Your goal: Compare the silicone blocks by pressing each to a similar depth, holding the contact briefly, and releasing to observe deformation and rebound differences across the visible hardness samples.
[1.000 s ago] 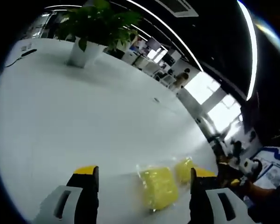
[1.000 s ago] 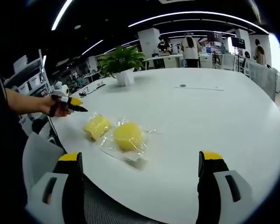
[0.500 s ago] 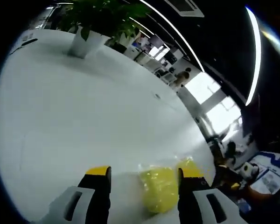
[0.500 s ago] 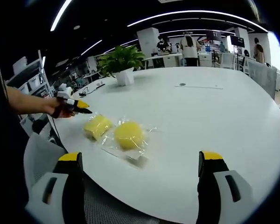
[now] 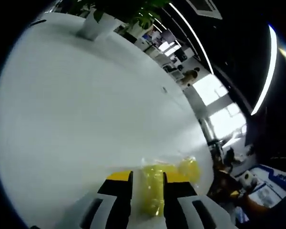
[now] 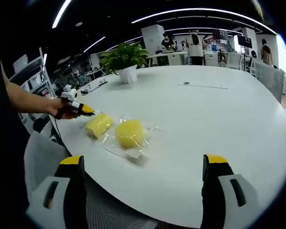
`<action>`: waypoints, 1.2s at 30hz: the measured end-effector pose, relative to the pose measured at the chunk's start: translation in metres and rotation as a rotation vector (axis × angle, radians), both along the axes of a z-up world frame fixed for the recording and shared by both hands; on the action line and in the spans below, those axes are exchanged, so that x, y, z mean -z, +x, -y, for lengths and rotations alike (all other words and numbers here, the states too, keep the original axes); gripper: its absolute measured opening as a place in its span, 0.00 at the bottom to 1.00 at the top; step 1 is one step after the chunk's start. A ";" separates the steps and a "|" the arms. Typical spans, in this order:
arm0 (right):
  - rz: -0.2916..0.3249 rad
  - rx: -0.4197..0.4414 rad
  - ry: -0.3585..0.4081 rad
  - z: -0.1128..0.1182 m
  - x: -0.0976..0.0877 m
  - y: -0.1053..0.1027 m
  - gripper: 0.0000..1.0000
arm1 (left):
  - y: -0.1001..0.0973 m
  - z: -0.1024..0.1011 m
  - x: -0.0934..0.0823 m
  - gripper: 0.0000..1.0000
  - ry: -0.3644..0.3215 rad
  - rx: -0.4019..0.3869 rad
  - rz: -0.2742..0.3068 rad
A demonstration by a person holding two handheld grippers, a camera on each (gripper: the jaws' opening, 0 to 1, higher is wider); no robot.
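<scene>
Tongs on the left (image 5: 147, 183) have their yellow-tipped jaws drawn nearly together, with the near yellow block (image 5: 151, 188) between them; whether they touch it I cannot tell. A second, rounder yellow block (image 5: 189, 169) lies just beyond the right jaw, both in clear wrapping on the white table (image 5: 76, 119). The right tongs (image 6: 145, 164) hang spread wide over the table's near edge, both blocks ahead between its jaws, well apart from either. A potted plant (image 6: 124, 59) stands far beyond.

grey claw (image 6: 143, 179) arms, yellow tips, black pads.
</scene>
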State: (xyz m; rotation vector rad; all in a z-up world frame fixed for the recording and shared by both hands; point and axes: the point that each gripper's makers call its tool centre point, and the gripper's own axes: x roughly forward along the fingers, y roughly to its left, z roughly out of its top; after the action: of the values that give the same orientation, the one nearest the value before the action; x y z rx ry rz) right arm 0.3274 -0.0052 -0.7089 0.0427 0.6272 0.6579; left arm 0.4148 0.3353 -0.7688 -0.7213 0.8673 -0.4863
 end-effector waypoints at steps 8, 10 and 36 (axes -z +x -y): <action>-0.017 0.000 -0.014 0.003 0.004 -0.006 0.96 | 0.007 0.003 0.009 0.18 -0.041 -0.043 -0.034; -0.016 0.004 -0.012 0.003 0.003 -0.005 0.96 | 0.008 0.005 0.010 0.16 -0.052 -0.056 -0.039; -0.018 0.009 -0.002 -0.008 0.008 -0.007 0.96 | 0.009 0.007 -0.019 0.00 -0.058 -0.065 0.129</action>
State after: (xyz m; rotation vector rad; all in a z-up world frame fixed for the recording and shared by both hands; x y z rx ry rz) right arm 0.3200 0.0032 -0.7172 0.0498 0.6448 0.6491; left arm 0.4239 0.3287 -0.7499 -0.7611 0.7094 -0.4958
